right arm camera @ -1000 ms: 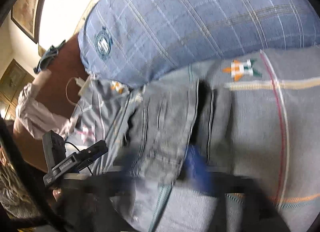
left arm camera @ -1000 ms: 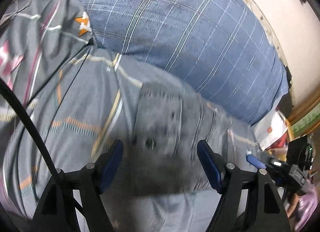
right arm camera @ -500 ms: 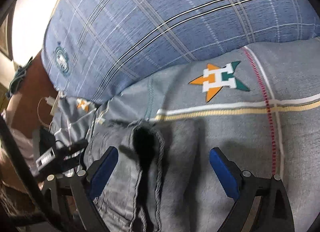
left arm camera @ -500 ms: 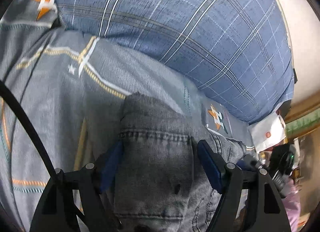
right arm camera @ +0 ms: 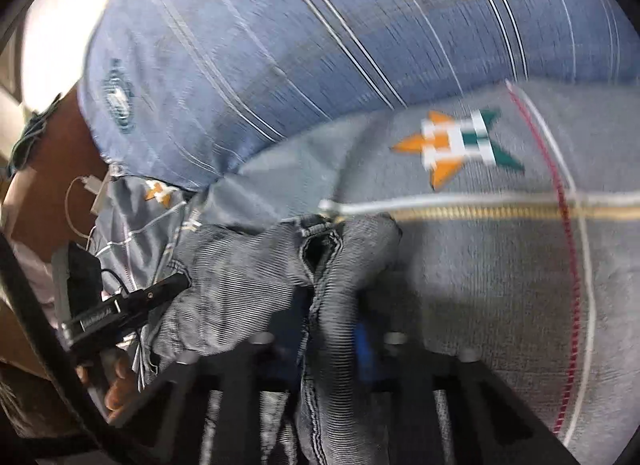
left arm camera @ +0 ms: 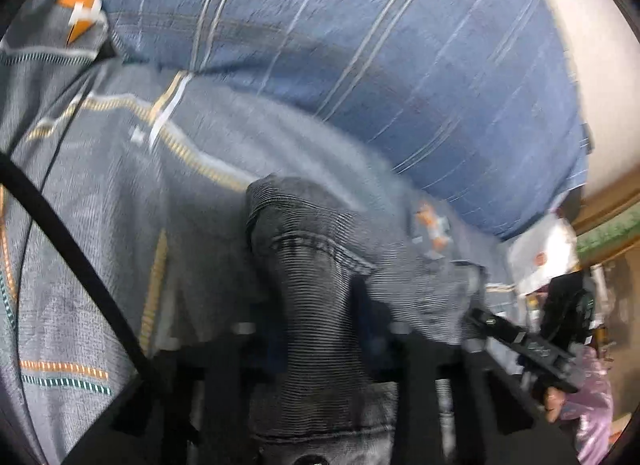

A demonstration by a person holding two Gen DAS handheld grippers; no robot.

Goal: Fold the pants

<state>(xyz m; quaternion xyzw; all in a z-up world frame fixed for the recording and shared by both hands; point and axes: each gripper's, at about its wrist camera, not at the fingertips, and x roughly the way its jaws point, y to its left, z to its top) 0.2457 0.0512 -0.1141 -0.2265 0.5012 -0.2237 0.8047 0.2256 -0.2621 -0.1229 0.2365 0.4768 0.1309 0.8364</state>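
Pants [left arm camera: 316, 305] of grey denim lie bunched at the near edge of both wrist views, on a grey bedsheet [left arm camera: 100, 265], and each claw has a fold of them pinched between its fingers. In the left wrist view the left gripper [left arm camera: 316, 349] has just been closing — its jaws now stand narrow, clamped on a thick ridge of denim that rises between the black arms. In the right wrist view the right gripper [right arm camera: 332, 341] has likewise just been closing and now squeezes a seamed fold of the same cloth, with a blue pad [right arm camera: 364, 349] showing just beside the fabric. Each view also catches the other gripper off to one side, held in a hand [right arm camera: 116, 389]. The sheet carries yellow and white stripes, a red dashed line and an orange, white and green star emblem [right arm camera: 460, 145]. Farther back, touching the sheet's far side — a large blue plaid pillow [left arm camera: 360, 65] fills the top of both views. Everything is motion-blurred.
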